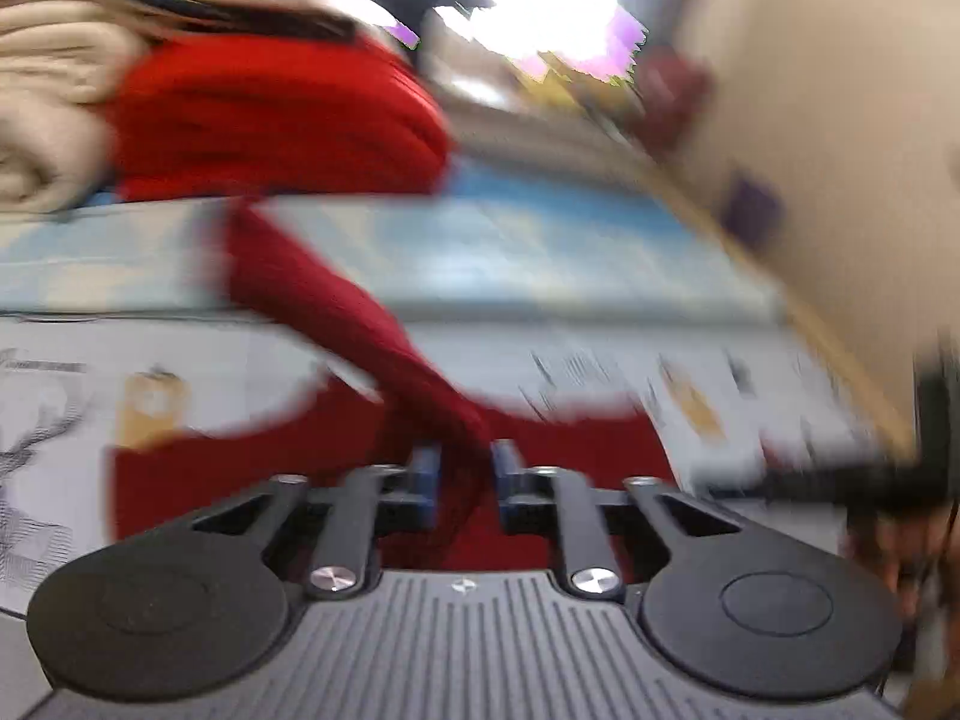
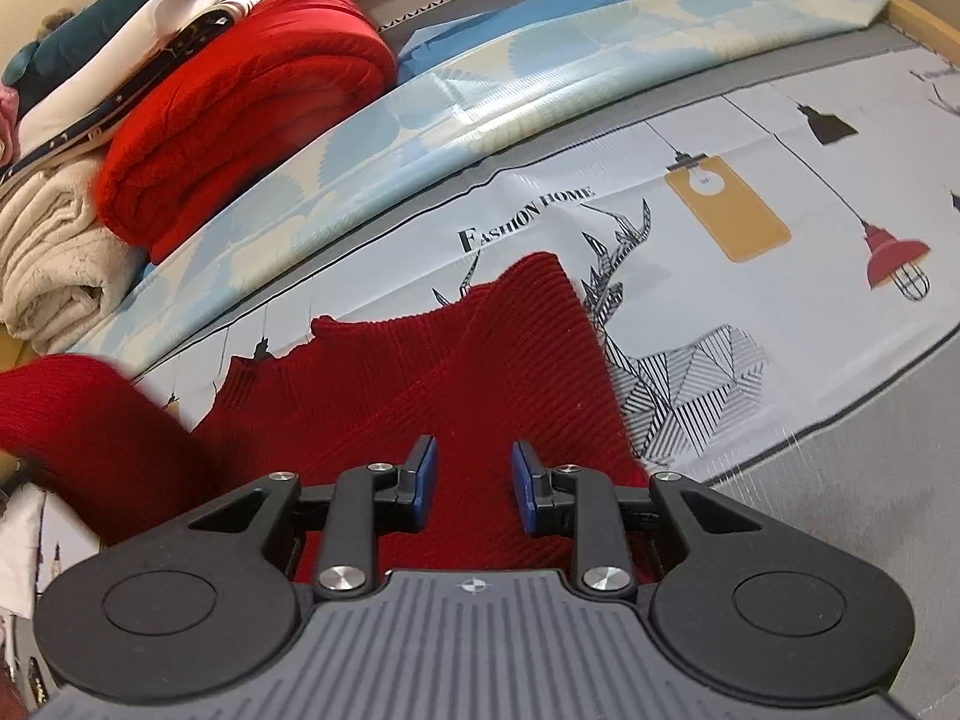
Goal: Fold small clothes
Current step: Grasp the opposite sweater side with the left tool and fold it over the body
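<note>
In the blurred left wrist view, the left hand-held gripper [image 1: 465, 480] pinched a bunched strand of the dark red knit garment [image 1: 372, 324], apparently lifting it to fold it over. In the right wrist view, the right hand-held gripper [image 2: 473, 489] hovered spread above that garment [image 2: 420, 378], which lay on the printed sheet [image 2: 750, 312], probably ready to steady it; a folded stack [image 2: 240, 108] sat behind.

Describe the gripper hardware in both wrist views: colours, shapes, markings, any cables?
Both match. The left gripper and right gripper have blue pads on black finger mounts, black linkage arms with silver pivot bolts, and two round black discs flanking a grey ribbed base that carries a small white cross-in-circle mark. No cables or sleeves can be made out; the left view is motion-blurred.
</note>
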The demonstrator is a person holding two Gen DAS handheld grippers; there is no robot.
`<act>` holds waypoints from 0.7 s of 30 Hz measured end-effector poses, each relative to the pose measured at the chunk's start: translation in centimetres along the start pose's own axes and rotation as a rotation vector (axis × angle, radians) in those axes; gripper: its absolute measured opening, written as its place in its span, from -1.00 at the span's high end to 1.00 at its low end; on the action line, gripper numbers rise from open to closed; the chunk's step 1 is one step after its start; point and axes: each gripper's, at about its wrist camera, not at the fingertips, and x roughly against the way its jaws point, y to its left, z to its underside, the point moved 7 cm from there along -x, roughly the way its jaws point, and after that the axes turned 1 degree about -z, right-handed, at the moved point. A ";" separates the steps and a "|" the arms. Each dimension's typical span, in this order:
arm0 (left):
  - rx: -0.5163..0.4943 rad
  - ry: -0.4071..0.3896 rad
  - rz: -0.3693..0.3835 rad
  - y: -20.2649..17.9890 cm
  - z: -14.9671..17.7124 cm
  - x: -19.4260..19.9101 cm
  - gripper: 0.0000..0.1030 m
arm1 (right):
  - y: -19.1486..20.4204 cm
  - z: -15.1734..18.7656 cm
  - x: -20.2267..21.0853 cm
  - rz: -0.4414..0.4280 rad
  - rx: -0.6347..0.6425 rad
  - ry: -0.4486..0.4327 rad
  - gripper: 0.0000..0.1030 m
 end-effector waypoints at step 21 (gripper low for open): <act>0.211 0.263 -0.475 14.8 6.4 5.8 0.12 | -3.6 0.7 -4.1 0.004 -0.169 0.066 0.42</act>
